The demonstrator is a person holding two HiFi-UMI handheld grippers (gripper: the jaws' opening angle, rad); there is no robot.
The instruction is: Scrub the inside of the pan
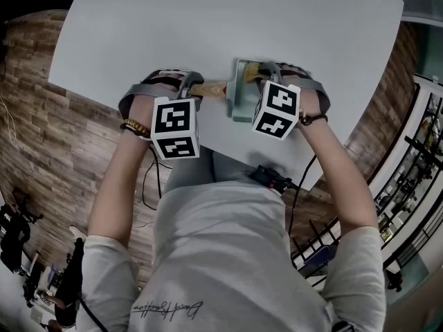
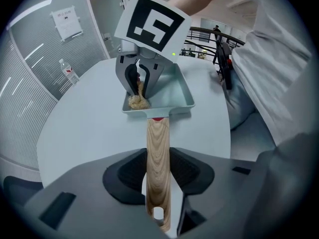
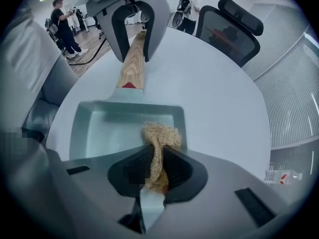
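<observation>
Pan (image 3: 114, 128), square, pale green, sat flat on white table (image 1: 208, 26), near the edge closest to the person. Wooden handle (image 2: 158, 153) pointed toward L side in head view. Fibre scrubber (image 3: 160, 136) was down inside pan, close to one side wall. R gripper (image 3: 157, 171) pointed steeply down over pan, jaws nearly together, pinching scrubber's upper end. L gripper (image 2: 158, 171) had jaws clamped on handle approx. mid-length, part open to handle's width.

Pale grey T-shirt (image 1: 228, 254), gold bracelet (image 1: 136, 126), black-and-white marker cubes (image 1: 174, 128).
</observation>
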